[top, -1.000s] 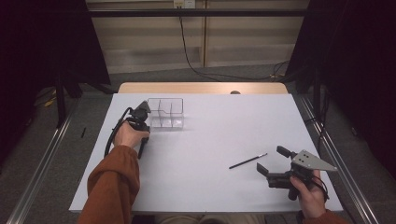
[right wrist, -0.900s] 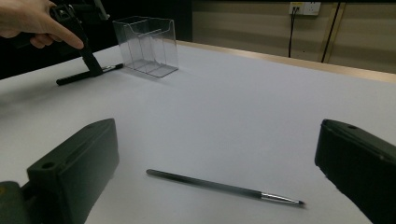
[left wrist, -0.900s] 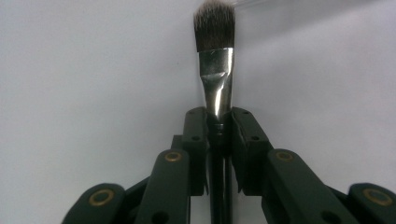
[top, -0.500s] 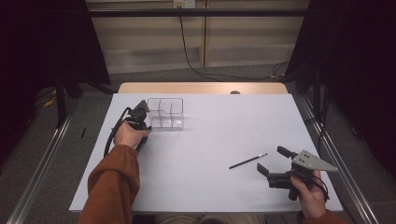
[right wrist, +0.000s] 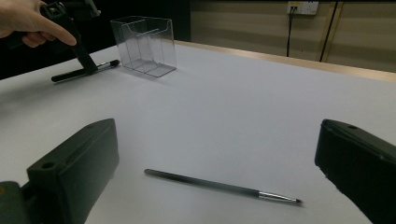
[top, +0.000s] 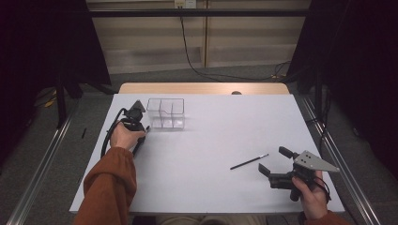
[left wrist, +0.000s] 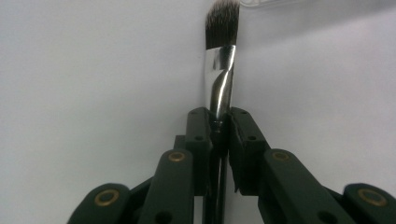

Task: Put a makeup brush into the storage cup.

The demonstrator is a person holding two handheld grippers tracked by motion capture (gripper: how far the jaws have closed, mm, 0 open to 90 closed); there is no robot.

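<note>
At the table's near edge, about 5 o'clock in the high view, the right gripper sat in the person's hand w/ jaws spread wide, nothing between them; just beyond its tips, toward 11 o'clock from it, a thin liner brush lay flat on the white table, apart from the gripper; in the right gripper view the same liner brush lay between and ahead of the two black jaws, fine tip pointing to 3 o'clock. Farther off, at roughly 10 o'clock, the left gripper was pressed together on the black handle of a flat makeup brush, pinching it just behind the silver ferrule; bristles pointed to 12 o'clock in the left gripper view, ending just short of the clear organizer; that brush lay low along the table. The clear organizer stood upright at 11 o'clock, near the far edge, well apart from the liner brush.
</note>
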